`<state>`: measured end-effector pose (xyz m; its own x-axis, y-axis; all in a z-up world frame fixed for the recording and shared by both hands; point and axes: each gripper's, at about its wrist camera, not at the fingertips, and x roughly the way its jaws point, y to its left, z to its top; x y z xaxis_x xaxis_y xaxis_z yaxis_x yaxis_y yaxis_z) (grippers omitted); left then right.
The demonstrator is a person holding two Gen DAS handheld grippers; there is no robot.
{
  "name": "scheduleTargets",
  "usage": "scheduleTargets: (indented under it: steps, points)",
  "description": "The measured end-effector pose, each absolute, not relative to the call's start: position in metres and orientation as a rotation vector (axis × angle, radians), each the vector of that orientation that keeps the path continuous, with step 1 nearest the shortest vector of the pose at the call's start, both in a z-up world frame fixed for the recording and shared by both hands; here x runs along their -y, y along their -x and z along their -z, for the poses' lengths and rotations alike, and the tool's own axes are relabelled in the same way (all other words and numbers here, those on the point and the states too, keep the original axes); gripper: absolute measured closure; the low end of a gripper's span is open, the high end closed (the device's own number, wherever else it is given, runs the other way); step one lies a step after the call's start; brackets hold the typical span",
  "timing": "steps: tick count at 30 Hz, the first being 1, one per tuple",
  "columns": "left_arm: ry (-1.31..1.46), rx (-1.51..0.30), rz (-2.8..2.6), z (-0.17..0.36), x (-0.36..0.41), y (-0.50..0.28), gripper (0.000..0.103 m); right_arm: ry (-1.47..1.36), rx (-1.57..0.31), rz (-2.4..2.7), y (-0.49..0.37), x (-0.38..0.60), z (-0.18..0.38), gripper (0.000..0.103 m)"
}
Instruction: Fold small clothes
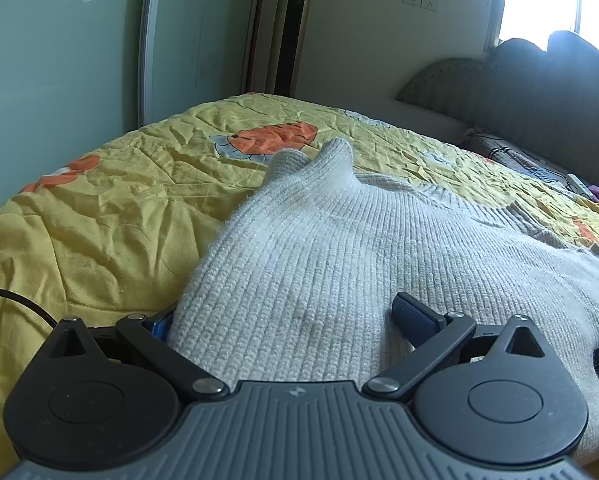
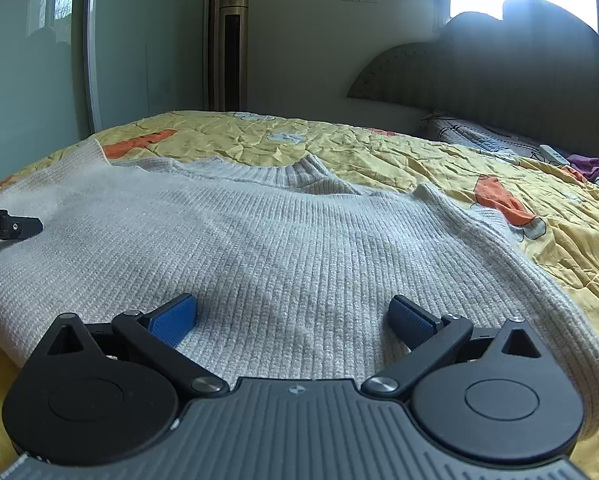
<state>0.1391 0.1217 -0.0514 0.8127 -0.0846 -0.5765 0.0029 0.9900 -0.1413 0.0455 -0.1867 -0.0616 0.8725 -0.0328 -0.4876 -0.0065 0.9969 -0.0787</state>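
**Both claws spread over a grey sweater on the bed**

While the pale grey ribbed knit sweater (image 2: 283, 240) lies spread out on the bed's crumpled yellow quilt with orange cartoon prints (image 2: 399, 152), both claws sit low at its near hem. Seen from the right wrist, the right claw (image 2: 293, 316) is spread wide, its two blue ribbed pads (image 2: 171, 320) resting on the knit with bare fabric between them and nothing pinched. Ahead of this claw the sweater's ribbed collar (image 2: 299, 172) lies flat, and a sleeve runs off to its right toward the quilt edge. To its far left a black part of the other tool (image 2: 11, 226) pokes in above the knit.

From the left wrist, the left claw (image 1: 287, 320) is likewise wide apart. Its right pad (image 1: 413, 314) lies on top of the sweater (image 1: 339, 248), while its left pad (image 1: 161, 324) is mostly hidden at the sweater's edge, where knit meets quilt (image 1: 99, 200); whether it is under the fabric cannot be told. Ahead of this claw a bunched sleeve end (image 1: 319, 160) rises in a soft peak. A black cable (image 1: 19, 300) crosses the quilt to the left.

Beyond the bed stand a gold tower-shaped appliance (image 2: 231, 48) and a dark padded headboard (image 2: 499, 80).
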Motion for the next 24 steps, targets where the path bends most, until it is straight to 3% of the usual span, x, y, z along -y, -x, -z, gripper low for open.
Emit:
scheduleTargets:
  steps: [24]
  points:
    - [0.152, -0.62, 0.052, 0.0507, -0.1228, -0.1378, 0.0, 0.086, -0.513, 0.018, -0.0458, 0.1839, 0.0629, 0.0]
